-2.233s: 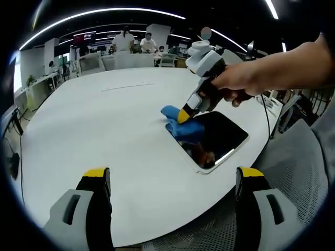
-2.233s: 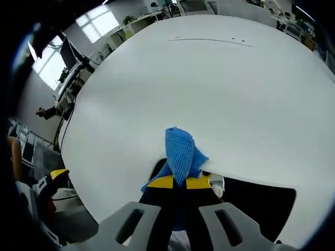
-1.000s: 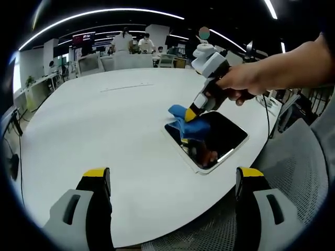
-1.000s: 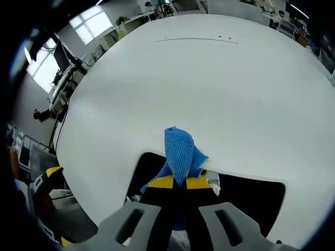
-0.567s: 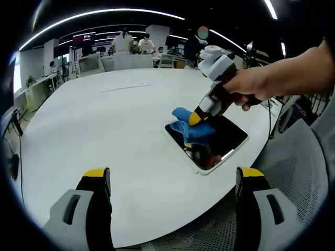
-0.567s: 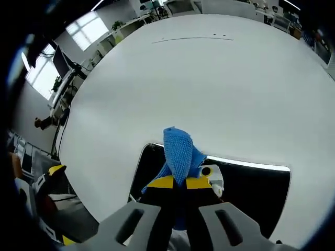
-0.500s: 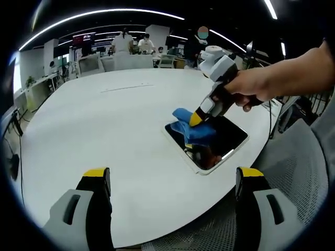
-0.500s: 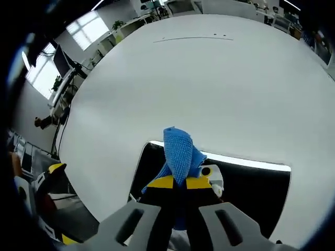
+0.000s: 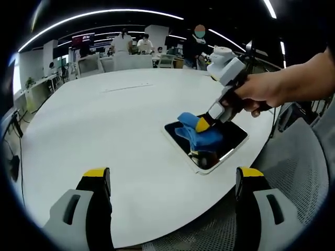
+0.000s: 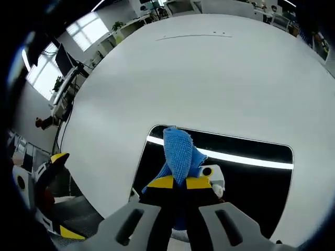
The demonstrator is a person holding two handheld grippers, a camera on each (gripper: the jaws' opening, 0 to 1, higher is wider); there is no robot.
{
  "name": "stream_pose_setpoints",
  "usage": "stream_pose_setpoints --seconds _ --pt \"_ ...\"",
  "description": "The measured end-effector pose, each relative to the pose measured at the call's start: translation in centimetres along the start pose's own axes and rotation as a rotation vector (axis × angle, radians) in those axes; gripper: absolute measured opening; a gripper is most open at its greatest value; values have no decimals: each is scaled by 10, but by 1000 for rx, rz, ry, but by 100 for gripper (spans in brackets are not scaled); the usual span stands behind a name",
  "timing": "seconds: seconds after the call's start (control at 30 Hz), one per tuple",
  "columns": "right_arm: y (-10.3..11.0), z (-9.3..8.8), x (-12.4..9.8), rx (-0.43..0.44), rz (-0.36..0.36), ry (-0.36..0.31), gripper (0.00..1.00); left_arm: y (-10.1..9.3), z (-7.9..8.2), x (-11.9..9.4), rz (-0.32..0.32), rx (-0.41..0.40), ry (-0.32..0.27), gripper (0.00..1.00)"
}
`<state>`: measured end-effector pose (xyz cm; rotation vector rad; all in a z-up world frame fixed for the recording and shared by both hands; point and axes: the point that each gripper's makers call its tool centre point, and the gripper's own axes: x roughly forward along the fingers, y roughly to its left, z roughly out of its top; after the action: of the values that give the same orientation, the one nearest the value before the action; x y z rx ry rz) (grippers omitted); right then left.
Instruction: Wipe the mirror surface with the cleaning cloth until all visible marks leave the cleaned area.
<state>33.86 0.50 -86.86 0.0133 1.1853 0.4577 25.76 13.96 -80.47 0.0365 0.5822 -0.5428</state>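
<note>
The right gripper is clamped on the blue cloth, pressing it flat onto the mirror, presumably for wiping contact. The mirror lies near the table's right edge. The left gripper hovers near, jaws wide apart, holding nothing. Marks cannot be made out amid reflections.

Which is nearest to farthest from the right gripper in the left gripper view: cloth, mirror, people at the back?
1. cleaning cloth, clamped in the right gripper.
2. mirror, directly beneath the cloth near the table edge.
3. people, standing far beyond the white table.
</note>
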Motion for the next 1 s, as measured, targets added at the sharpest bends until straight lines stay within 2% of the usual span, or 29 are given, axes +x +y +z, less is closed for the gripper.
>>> stream_pose_setpoints --seconds 0.63,1.0 --pt "9 -23 -6 9 10 3 0 0 1 -1 0 6 -12 99" --pt "16 -42 -14 17 29 7 0 1 1 -2 1 9 -13 99"
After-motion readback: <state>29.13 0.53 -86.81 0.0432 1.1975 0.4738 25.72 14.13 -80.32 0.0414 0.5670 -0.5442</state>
